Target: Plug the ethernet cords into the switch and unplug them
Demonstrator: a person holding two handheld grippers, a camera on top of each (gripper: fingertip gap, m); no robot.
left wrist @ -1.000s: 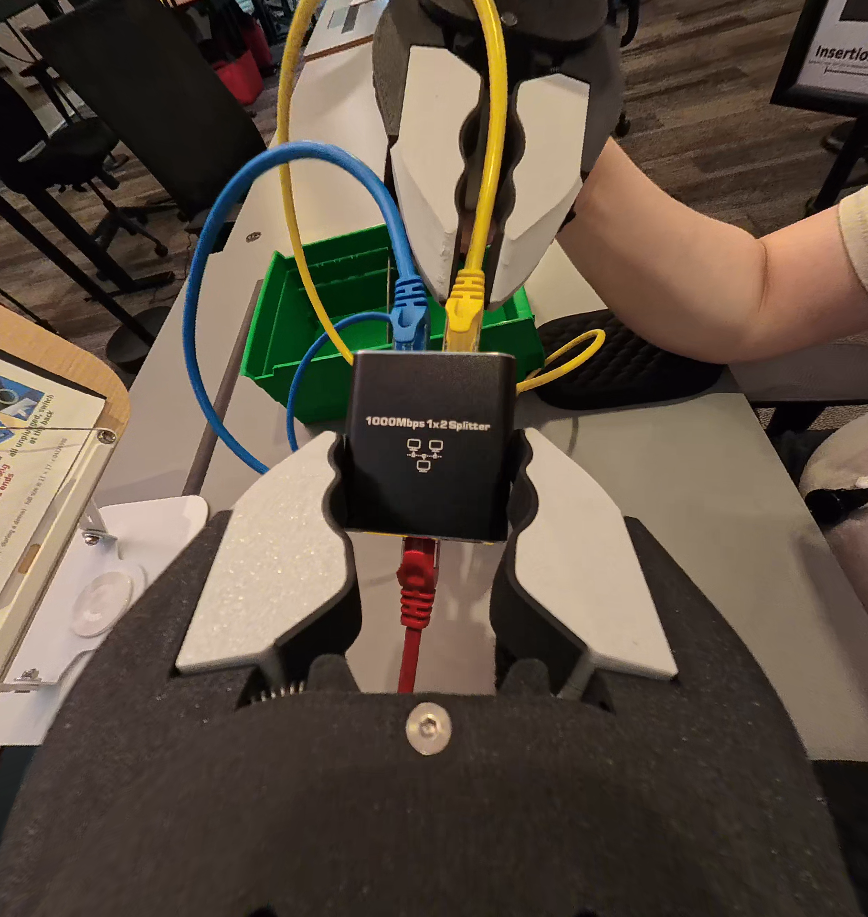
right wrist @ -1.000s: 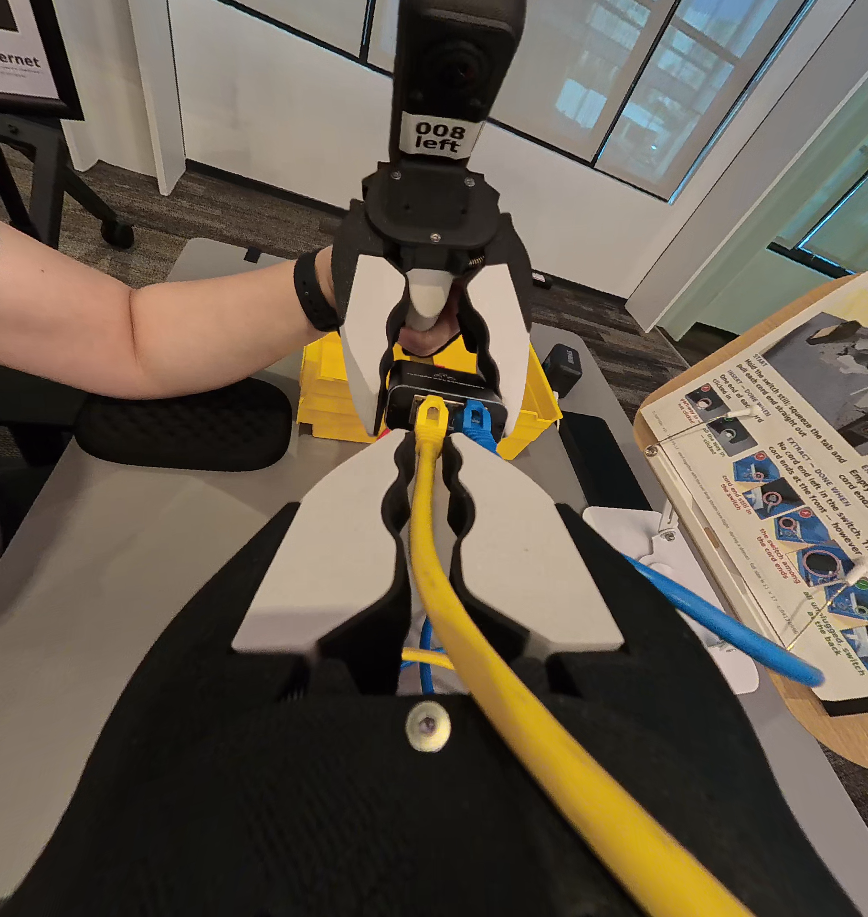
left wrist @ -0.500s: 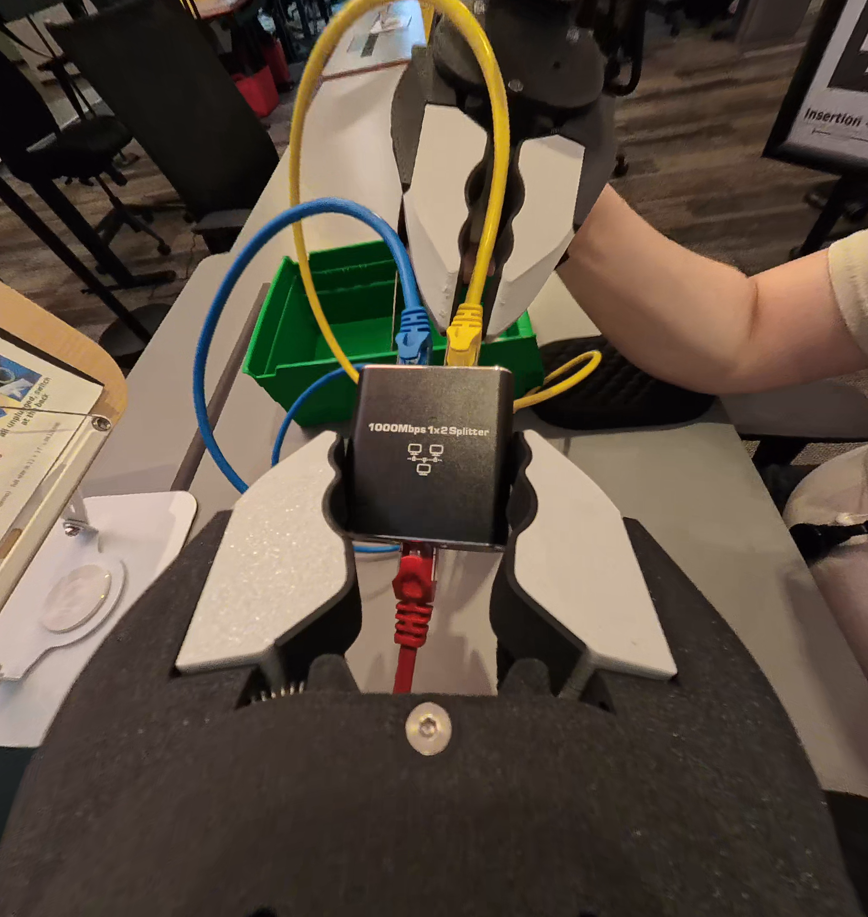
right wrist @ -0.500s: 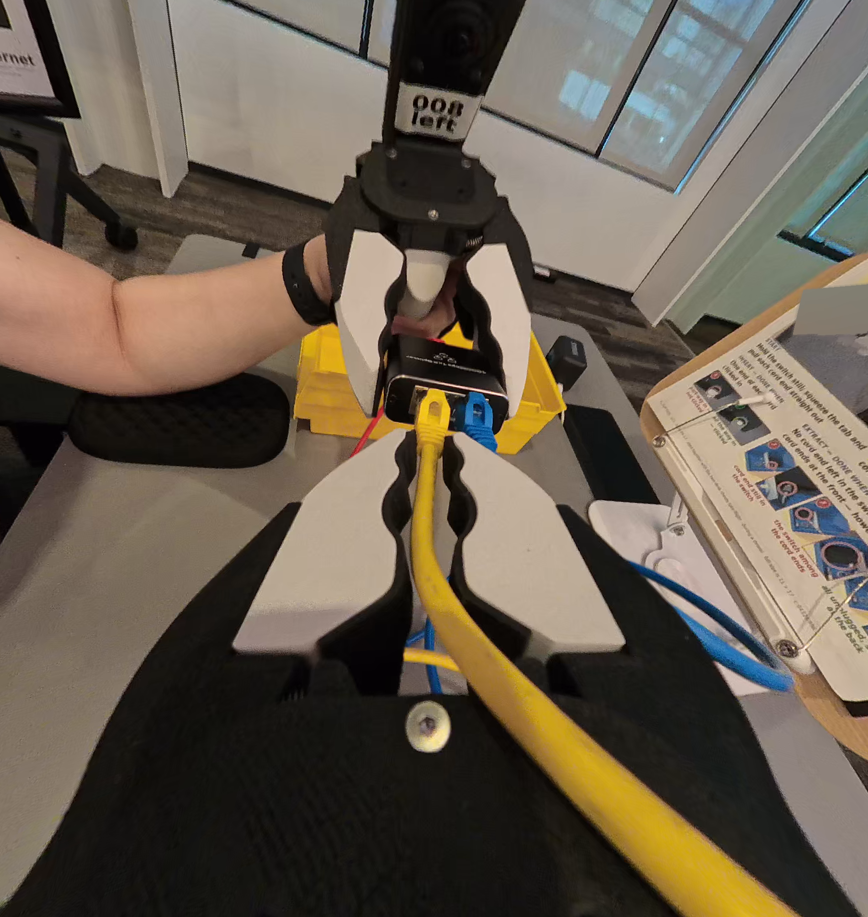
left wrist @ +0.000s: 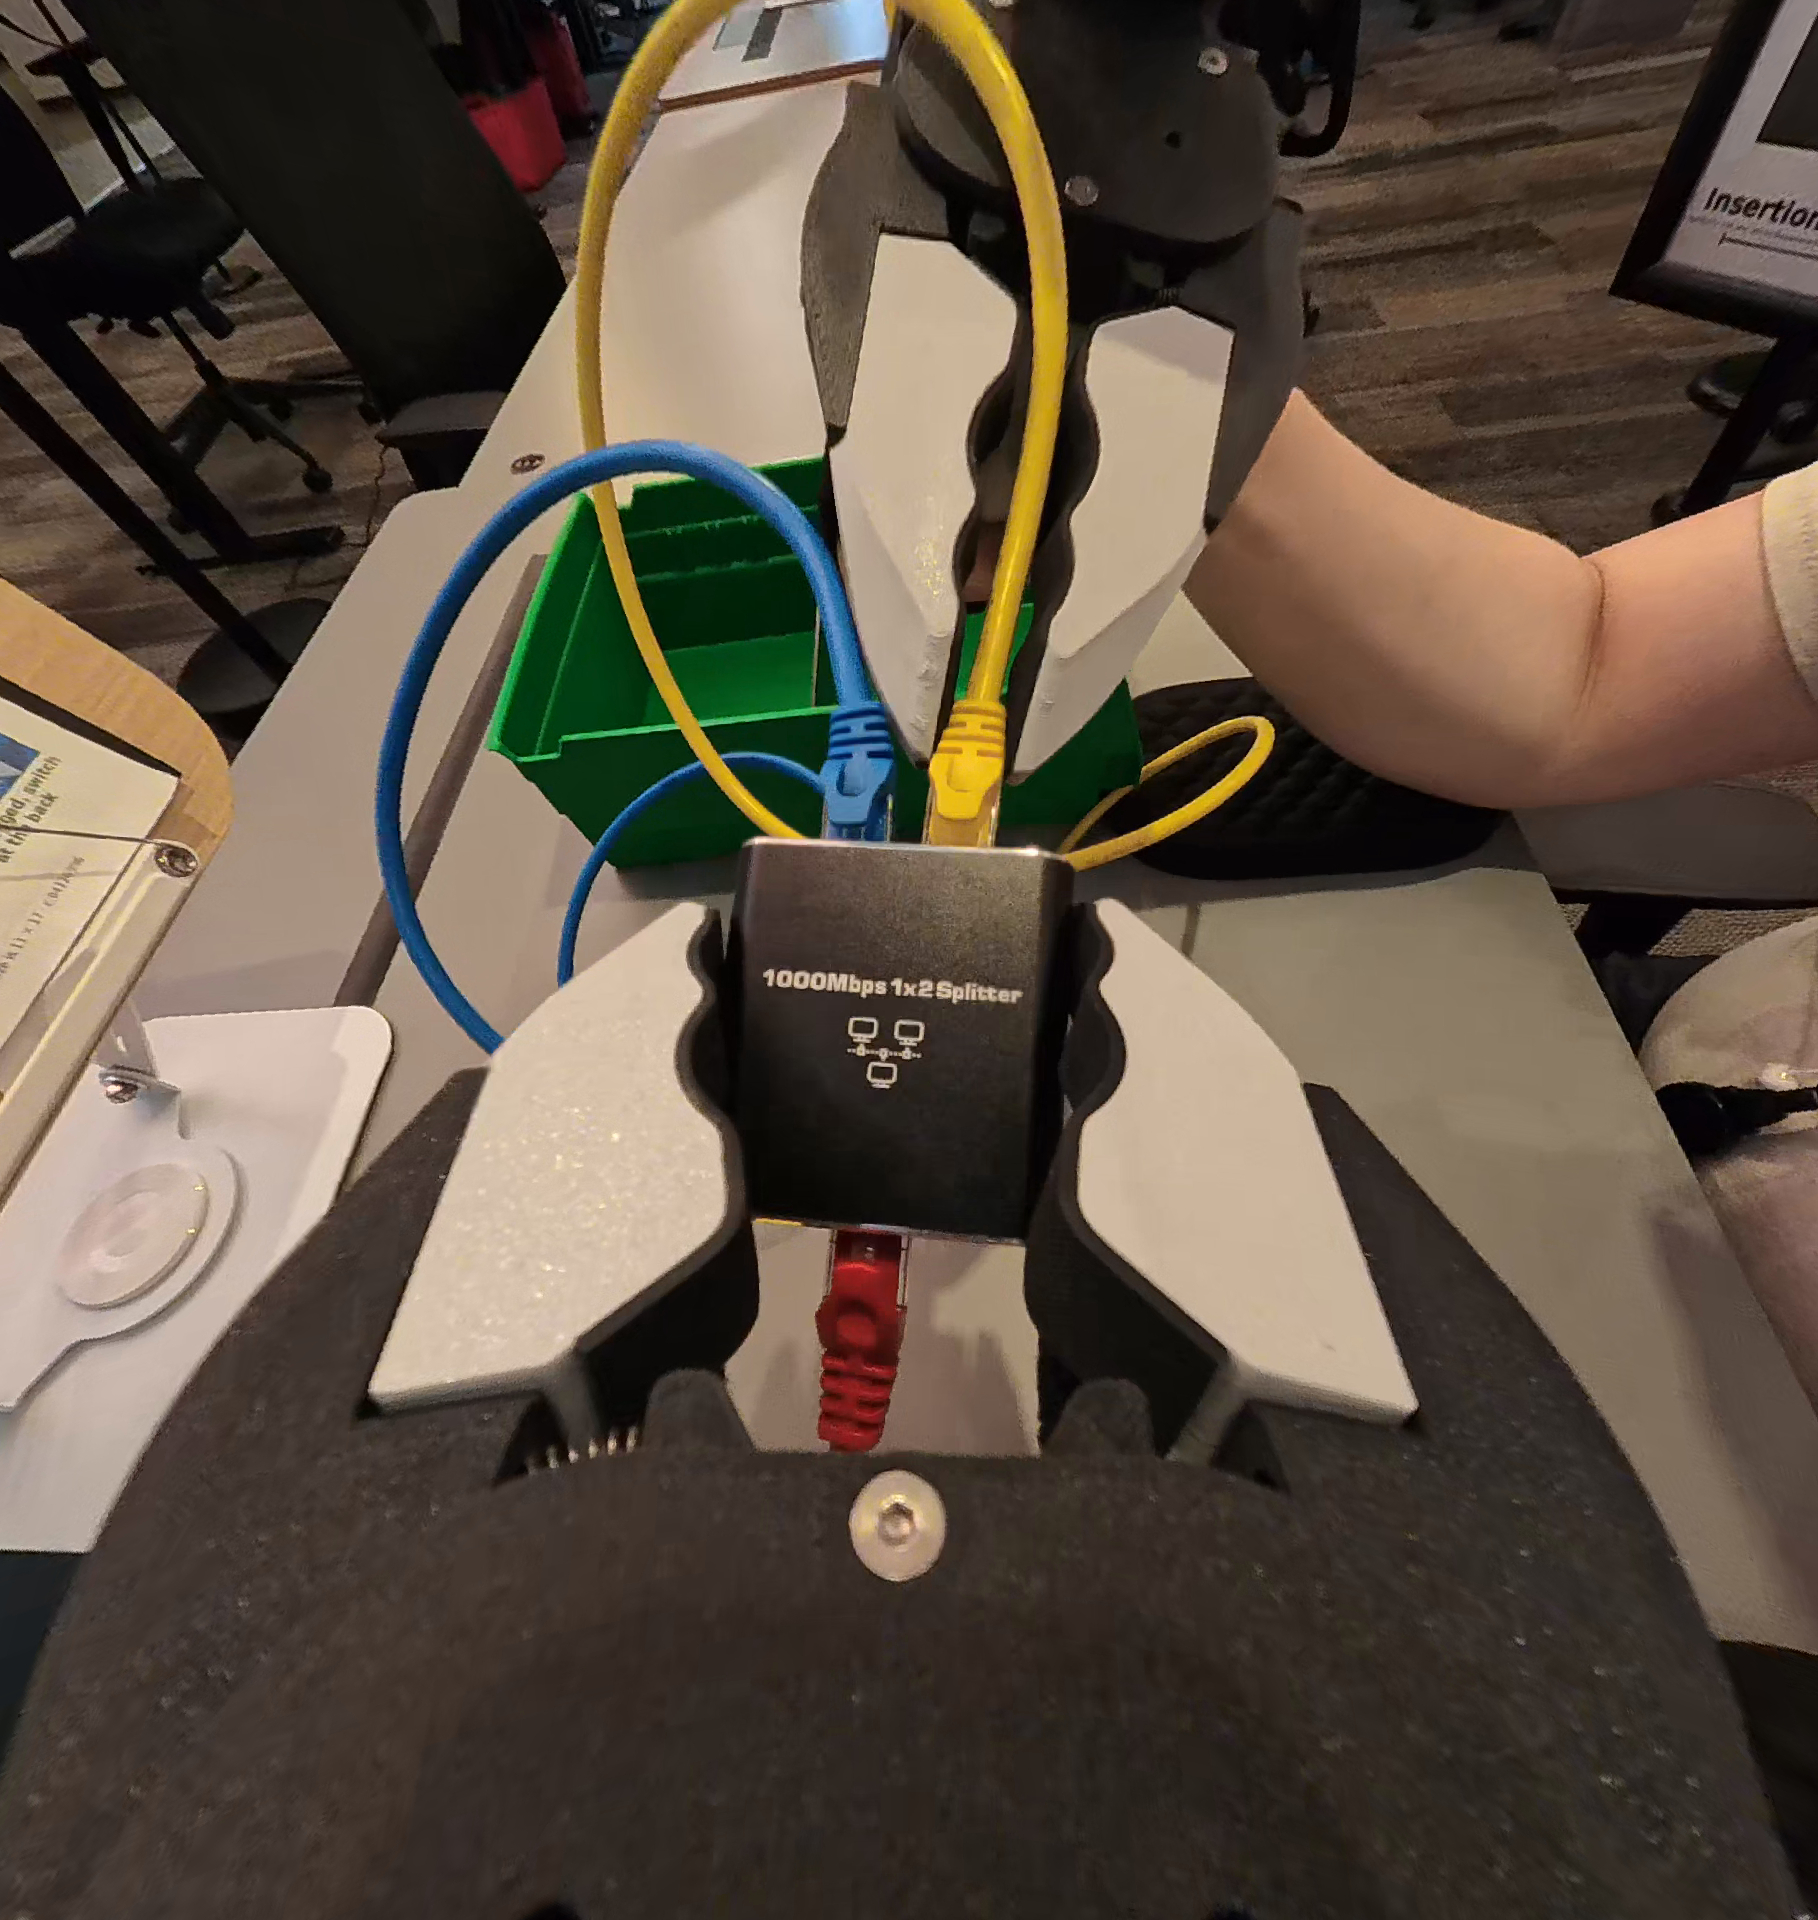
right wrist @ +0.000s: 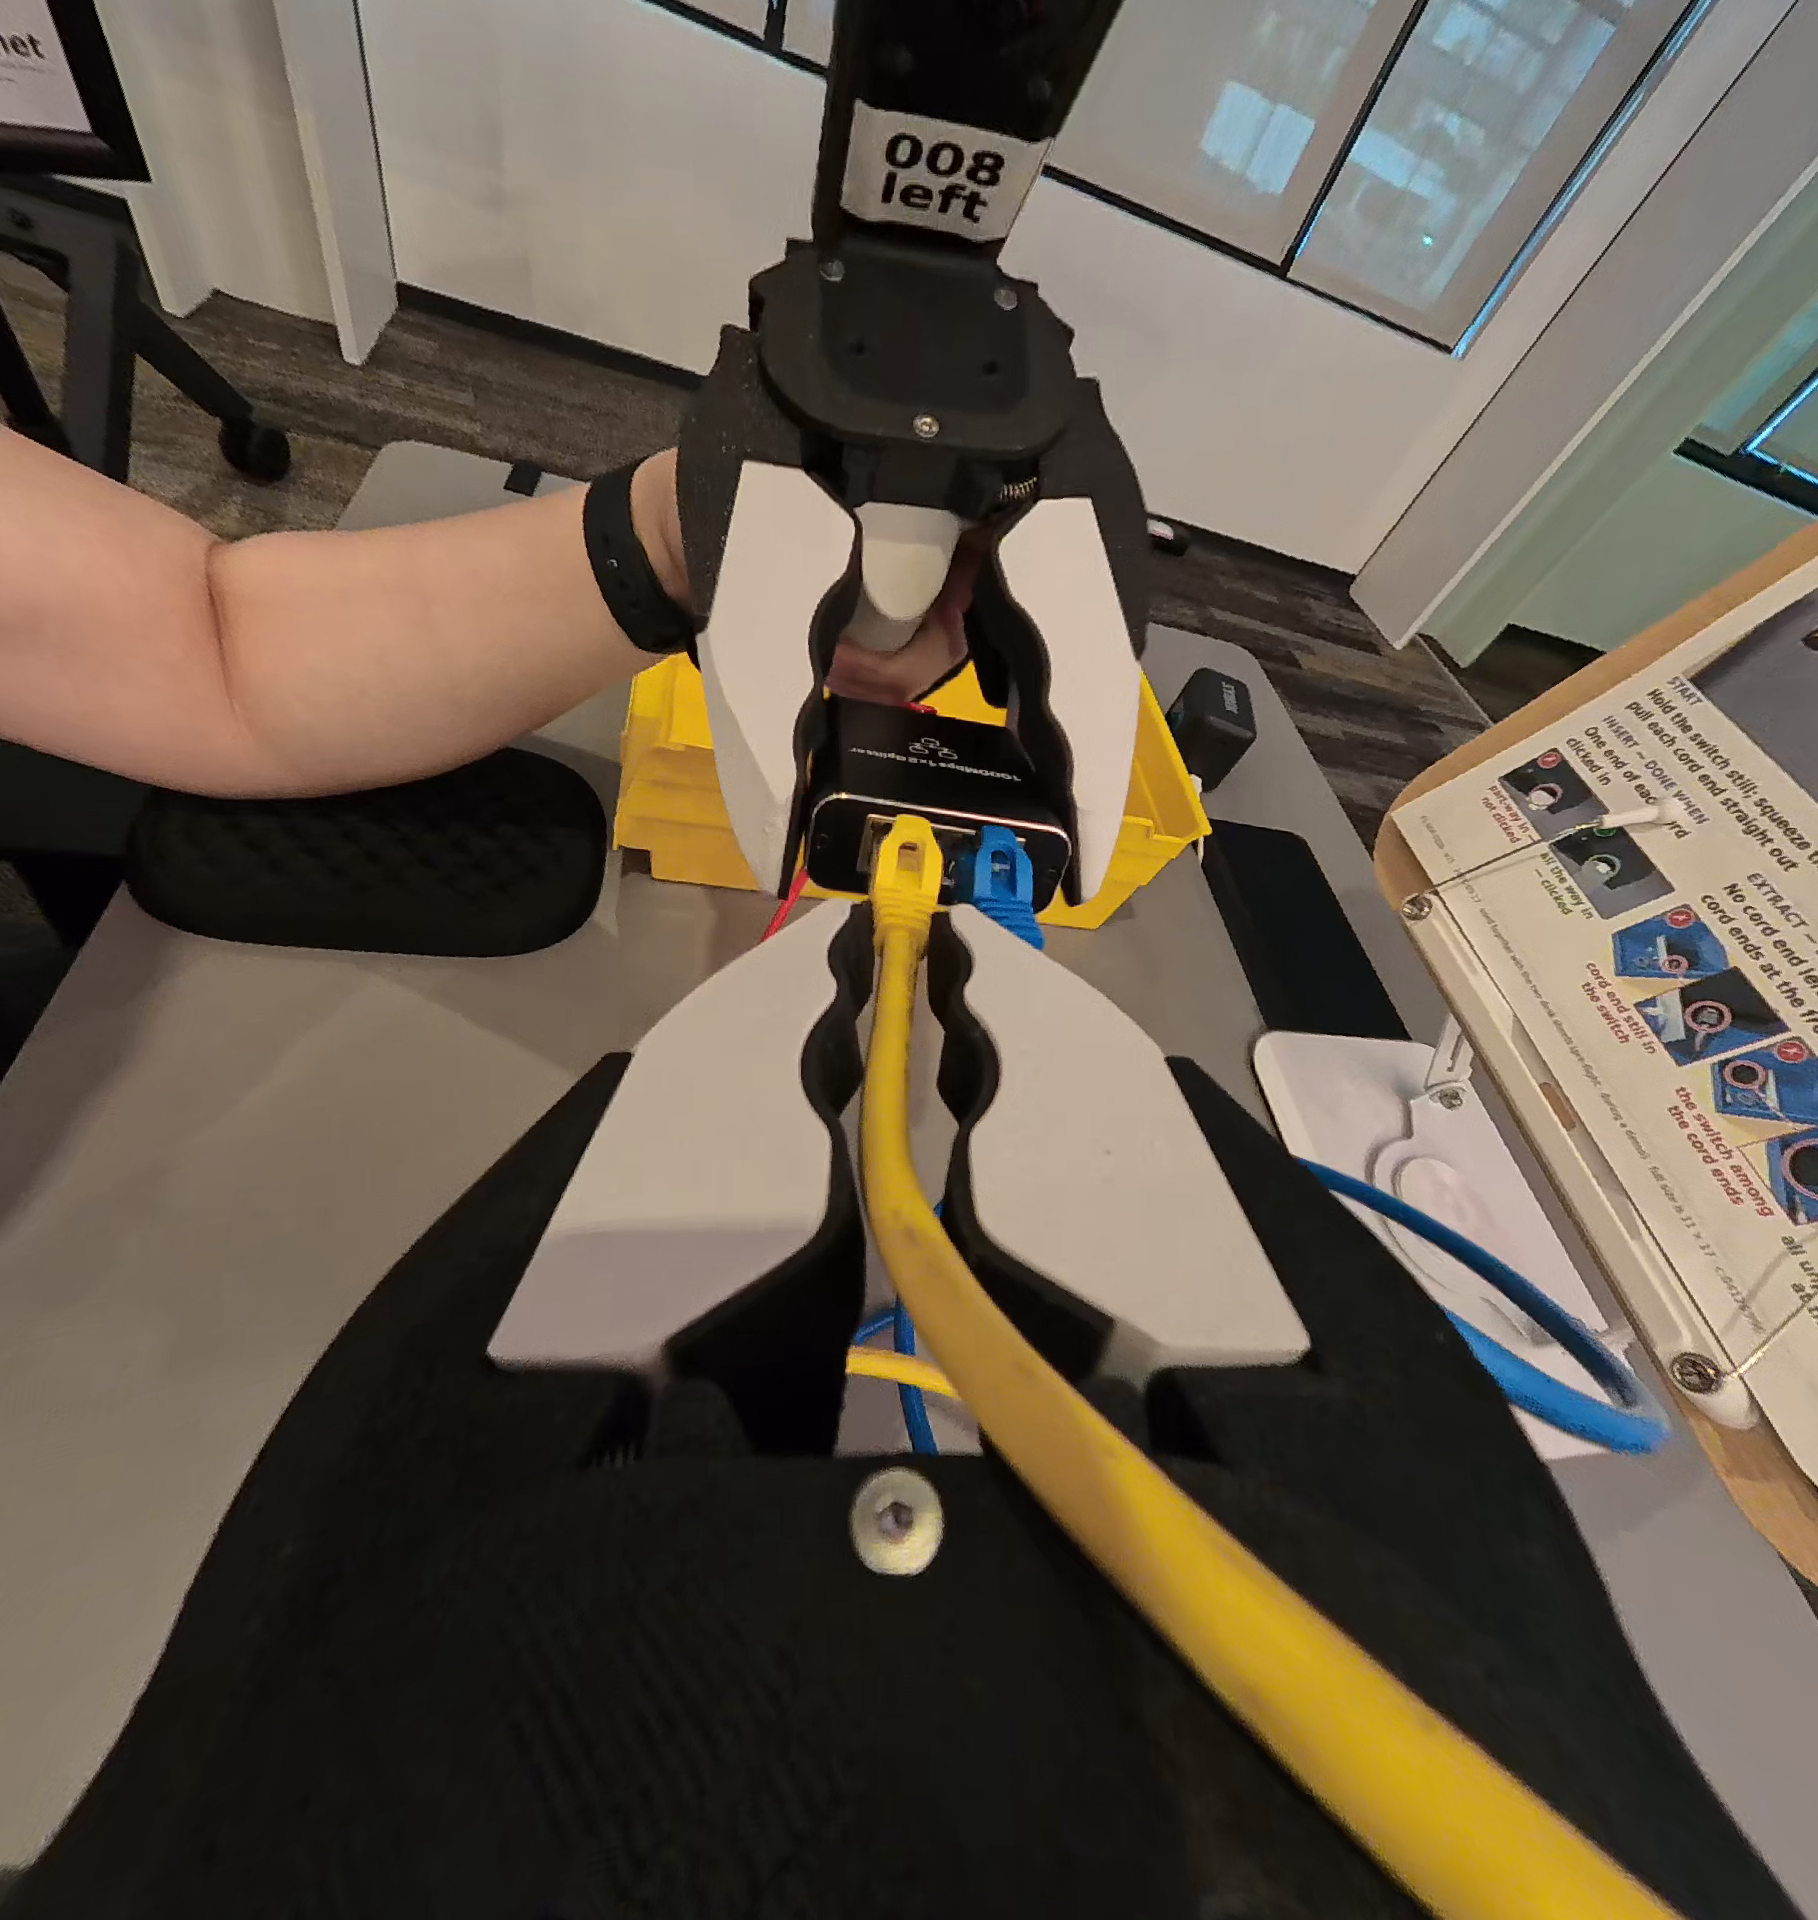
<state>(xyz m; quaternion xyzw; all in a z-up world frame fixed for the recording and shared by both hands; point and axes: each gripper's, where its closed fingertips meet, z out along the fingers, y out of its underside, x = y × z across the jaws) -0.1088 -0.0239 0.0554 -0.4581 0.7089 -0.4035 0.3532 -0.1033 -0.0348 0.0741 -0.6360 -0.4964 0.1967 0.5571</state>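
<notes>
My left gripper (left wrist: 897, 925) is shut on the black switch (left wrist: 894, 1039) and holds it above the table; it also shows in the right wrist view (right wrist: 936, 774). A red cord (left wrist: 861, 1340) is plugged into the switch's near side. A blue cord (left wrist: 858, 769) and a yellow cord (left wrist: 972, 769) sit in its far ports. My right gripper (right wrist: 897, 930) is shut on the yellow cord (right wrist: 897, 1039) just behind its plug (right wrist: 903, 868), right at the switch. In the left wrist view the right gripper (left wrist: 978, 727) comes down from above onto that cord.
A green bin (left wrist: 697, 665) stands behind the switch, a yellow bin (right wrist: 676, 790) on the other side. A black wrist rest (right wrist: 365, 852), a white stand (left wrist: 146, 1195) and an instruction board (right wrist: 1663, 987) lie around. A person's forearm (left wrist: 1456, 644) reaches in. My left and right fingertips are right by each other.
Both grippers and the switch have shifted slightly together and lifted a little. The grasps are unchanged; the yellow plug stays at the port.
</notes>
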